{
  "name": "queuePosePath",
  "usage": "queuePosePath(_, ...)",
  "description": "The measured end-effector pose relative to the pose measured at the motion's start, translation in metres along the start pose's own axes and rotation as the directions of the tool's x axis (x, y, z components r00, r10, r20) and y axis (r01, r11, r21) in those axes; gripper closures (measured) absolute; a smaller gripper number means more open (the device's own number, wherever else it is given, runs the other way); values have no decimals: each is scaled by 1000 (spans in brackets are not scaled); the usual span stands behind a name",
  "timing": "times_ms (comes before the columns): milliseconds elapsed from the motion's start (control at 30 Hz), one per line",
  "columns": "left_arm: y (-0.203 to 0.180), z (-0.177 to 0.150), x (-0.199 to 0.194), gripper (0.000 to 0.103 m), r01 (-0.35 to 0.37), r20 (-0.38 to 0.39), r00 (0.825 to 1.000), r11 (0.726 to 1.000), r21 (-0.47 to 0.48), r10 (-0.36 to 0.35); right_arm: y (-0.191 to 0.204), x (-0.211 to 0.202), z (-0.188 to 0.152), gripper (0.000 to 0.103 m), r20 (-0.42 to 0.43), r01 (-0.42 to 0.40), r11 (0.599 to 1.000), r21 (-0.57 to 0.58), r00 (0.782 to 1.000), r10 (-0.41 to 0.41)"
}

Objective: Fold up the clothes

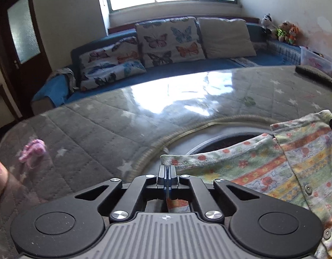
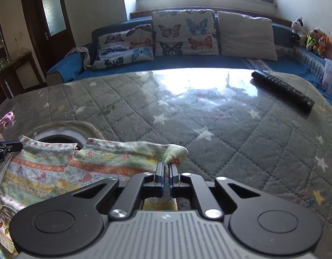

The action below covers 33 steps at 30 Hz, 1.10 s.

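Both grippers were clamped on the striped garment [image 1: 263, 172] — left gripper [image 1: 167, 168] and right gripper [image 2: 166, 168] each pinching a top corner.

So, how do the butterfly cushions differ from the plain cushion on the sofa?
The butterfly cushions carry coloured butterfly prints; the plain cushion is bare beige. There are two butterfly cushions but only one plain cushion. One butterfly cushion lies slumped low; the plain cushion leans upright. All rest on the blue sofa.
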<state>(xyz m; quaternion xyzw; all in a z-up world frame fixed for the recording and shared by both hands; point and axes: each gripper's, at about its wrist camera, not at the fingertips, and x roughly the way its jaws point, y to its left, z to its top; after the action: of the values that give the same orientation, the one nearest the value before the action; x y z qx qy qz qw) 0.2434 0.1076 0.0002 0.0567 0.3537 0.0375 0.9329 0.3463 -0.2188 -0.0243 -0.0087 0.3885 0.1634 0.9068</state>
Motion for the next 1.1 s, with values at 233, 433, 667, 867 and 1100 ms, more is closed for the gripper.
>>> queuePosePath(233, 13, 13, -5, 101, -30, 42, 999, 999, -9, 31, 17, 18, 20, 95, 33, -3, 1000, -10, 999, 3)
queuePosePath(433, 18, 2, 5, 96, -41, -35, 999, 999, -4, 40, 31, 13, 18, 86, 18, -8, 997, -72, 1000, 9)
queuePosePath(667, 5, -17, -31, 66, -10, -22, 1000, 999, 42, 11, 71, -10, -9, 64, -52, -129, 970, -206, 991, 120)
queuePosePath(867, -5, -47, -69, 52, 2, -21, 1000, 997, 77, 0, 117, -20, -41, 56, -115, -235, 920, -313, 971, 209)
queuePosePath(1100, 28, -83, -114, 48, -84, -6, 996, 996, -22, 84, 153, -44, -70, 49, -123, -257, 861, -440, 966, 226)
